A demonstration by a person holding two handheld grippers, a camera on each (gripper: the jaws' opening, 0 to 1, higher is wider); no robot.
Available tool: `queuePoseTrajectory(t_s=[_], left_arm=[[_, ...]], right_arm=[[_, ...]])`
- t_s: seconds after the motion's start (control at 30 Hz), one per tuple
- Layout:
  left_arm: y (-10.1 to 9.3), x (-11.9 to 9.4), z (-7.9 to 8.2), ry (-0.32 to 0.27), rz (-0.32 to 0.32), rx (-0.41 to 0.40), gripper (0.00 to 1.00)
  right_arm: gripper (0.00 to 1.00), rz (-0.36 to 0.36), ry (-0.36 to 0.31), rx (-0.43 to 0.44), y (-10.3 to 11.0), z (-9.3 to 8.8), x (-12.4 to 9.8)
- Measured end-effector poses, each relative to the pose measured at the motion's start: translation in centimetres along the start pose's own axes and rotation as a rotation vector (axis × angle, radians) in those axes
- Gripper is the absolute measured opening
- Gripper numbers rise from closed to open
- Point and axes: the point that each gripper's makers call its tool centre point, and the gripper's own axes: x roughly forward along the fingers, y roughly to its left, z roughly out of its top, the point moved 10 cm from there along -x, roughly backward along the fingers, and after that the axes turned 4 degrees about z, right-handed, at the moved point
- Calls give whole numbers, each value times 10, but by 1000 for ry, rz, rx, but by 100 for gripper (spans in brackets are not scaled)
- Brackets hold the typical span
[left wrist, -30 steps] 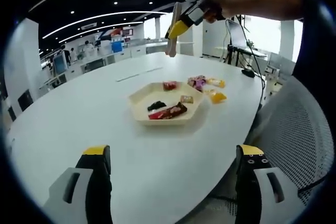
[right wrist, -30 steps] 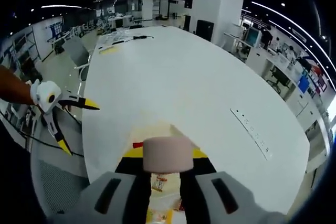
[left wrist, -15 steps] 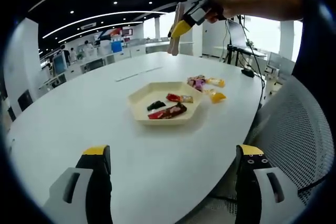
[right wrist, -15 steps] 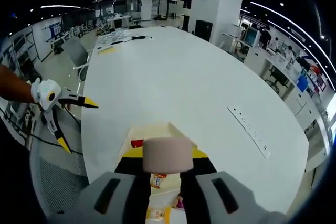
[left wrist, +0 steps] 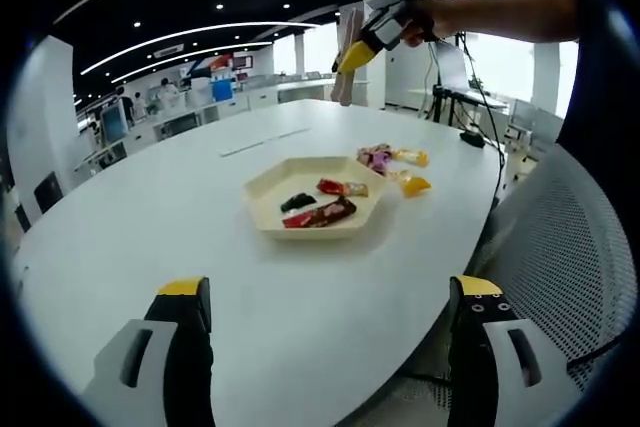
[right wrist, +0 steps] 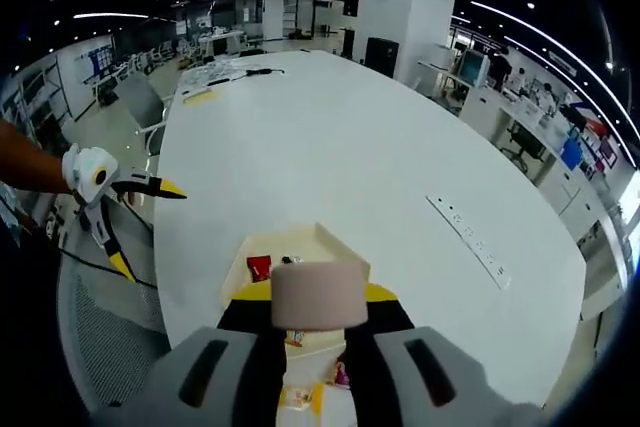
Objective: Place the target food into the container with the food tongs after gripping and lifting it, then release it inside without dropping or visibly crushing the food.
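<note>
A cream hexagonal tray (left wrist: 268, 213) sits on the white table and holds a red packet (left wrist: 330, 186), a dark piece and a long brown-red packet (left wrist: 320, 213). More wrapped snacks (left wrist: 395, 159) lie loose just right of it. My left gripper (left wrist: 330, 287) hangs low over the near table edge, open wide and holding nothing. High above the tray my right gripper (left wrist: 355, 52) is shut on beige food tongs (left wrist: 343, 87) that point down. In the right gripper view the tongs (right wrist: 318, 297) sit clamped between my right gripper's (right wrist: 318, 289) jaws, above the tray (right wrist: 300, 242).
A grey mesh chair (left wrist: 570, 247) stands at the table's right edge. A cable and dark object (left wrist: 470, 137) lie near the far right rim. A socket strip (right wrist: 470, 242) is set into the tabletop. My left gripper (right wrist: 125, 222) shows at the left, open, held by a hand.
The red packet, at the tray's far rim a second ago, now lies flat inside the tray. My right gripper with the tongs has drifted up and to the right, away from the tray.
</note>
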Motion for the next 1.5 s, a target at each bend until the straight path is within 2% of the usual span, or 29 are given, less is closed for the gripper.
queuePoseTrajectory(t_s=[0.07,0.23,0.4,0.7,0.97,1.27,1.4,1.5], left_arm=[[0,0,0,1,1,-4,96],[0,0,0,2,-1,0,96],[-1,1,-1,9,-4,4,95],[-1,1,-2,14,-7,8,95],[-1,1,-2,17,-9,9,95],[-1,1,-3,24,-9,11,95],[-1,1,-3,25,-10,7,94],[-1,2,-3,29,-16,8,95]], right_arm=[[21,-1,4,4,0,-6,-1],[21,-13,29,49,1,-35,-6],[21,-33,32,81,-1,-54,-17],[21,-62,30,114,-3,-79,-37],[22,-67,21,116,0,-91,-47],[22,-15,20,46,2,-104,-46],[22,73,-27,-38,7,-106,-43],[22,93,-27,-97,10,-109,-40]])
